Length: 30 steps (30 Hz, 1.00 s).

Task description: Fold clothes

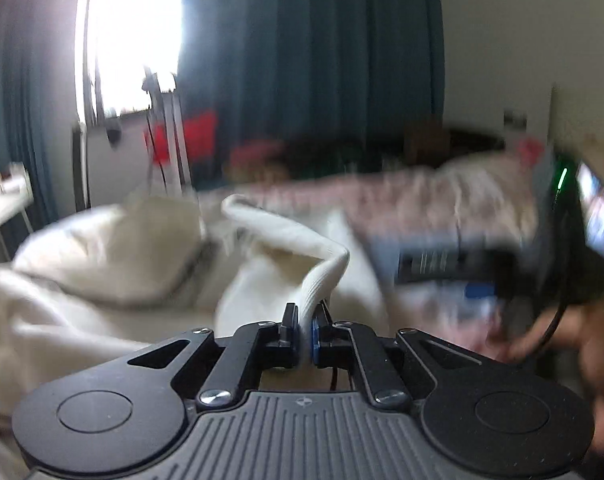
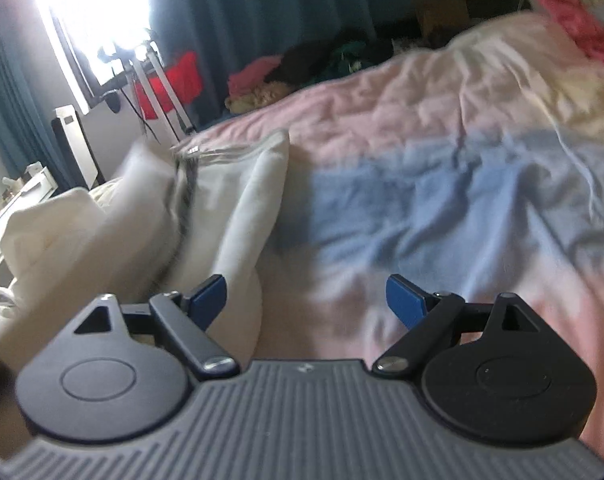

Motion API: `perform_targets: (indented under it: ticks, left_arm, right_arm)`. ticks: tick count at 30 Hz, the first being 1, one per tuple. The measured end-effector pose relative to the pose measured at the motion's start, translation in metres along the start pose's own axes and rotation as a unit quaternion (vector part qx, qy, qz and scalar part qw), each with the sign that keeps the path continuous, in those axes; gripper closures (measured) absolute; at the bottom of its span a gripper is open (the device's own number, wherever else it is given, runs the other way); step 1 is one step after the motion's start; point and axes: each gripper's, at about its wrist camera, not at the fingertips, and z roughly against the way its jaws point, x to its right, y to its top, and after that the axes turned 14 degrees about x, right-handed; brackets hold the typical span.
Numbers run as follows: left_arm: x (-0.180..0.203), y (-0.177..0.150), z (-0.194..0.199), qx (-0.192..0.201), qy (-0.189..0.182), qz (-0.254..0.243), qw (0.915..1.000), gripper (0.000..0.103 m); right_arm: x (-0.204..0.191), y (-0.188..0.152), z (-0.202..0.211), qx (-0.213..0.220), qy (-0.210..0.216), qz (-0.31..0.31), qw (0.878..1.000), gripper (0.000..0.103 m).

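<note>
A cream white garment [image 1: 102,256] lies bunched on the bed, blurred by motion. My left gripper [image 1: 305,322] is shut on its ribbed hem, and that white band [image 1: 321,276] rises from between the pads and curves away to the upper left. In the right wrist view the same white garment [image 2: 238,216], with a dark zip line running down it, lies heaped at the left. My right gripper [image 2: 313,300] stands open above the bedspread with nothing between its blue pads [image 2: 405,302]; its left pad sits right beside the garment's edge.
A pink and blue bedspread [image 2: 421,184] covers the bed. A heap of coloured clothes [image 2: 302,68] lies at its far side before teal curtains [image 2: 262,4]. A bright window [image 2: 90,4] and a red chair [image 2: 174,80] stand at the left. A hand [image 1: 597,364] and a dark device show at the left wrist view's right edge.
</note>
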Motion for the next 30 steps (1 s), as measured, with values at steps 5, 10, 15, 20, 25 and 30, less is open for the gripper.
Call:
perform_targets:
  ticks: [5,10,15,20,25,30]
  left_arm:
    - [-0.018,0.021,0.002,0.013,-0.004,0.043,0.999,0.045]
    - [-0.046,0.043,0.009,0.043,0.019,0.083,0.9954,0.024]
    - [-0.08,0.055,0.01,0.04,0.07,0.102,0.9916,0.017]
    - [-0.117,0.049,0.006,0.041,0.113,0.113,0.9862,0.014]
    - [-0.154,0.04,-0.004,0.037,0.135,0.15,0.9787,0.014]
    - [-0.19,0.019,-0.015,0.028,0.165,0.209,0.9636,0.013]
  right_arm:
    - [0.007,-0.003,0.014,-0.008,0.027,-0.017,0.999,0.015]
    - [0.005,-0.001,0.018,-0.001,0.064,-0.015,0.998,0.015]
    - [-0.031,0.021,-0.011,-0.016,0.092,0.044,0.995,0.015]
    - [-0.097,0.049,-0.067,-0.041,0.112,0.122,0.985,0.017]
    - [-0.172,0.06,-0.152,-0.094,0.129,0.151,0.976,0.024]
    - [-0.217,0.04,-0.233,-0.139,0.074,0.173,0.972,0.024]
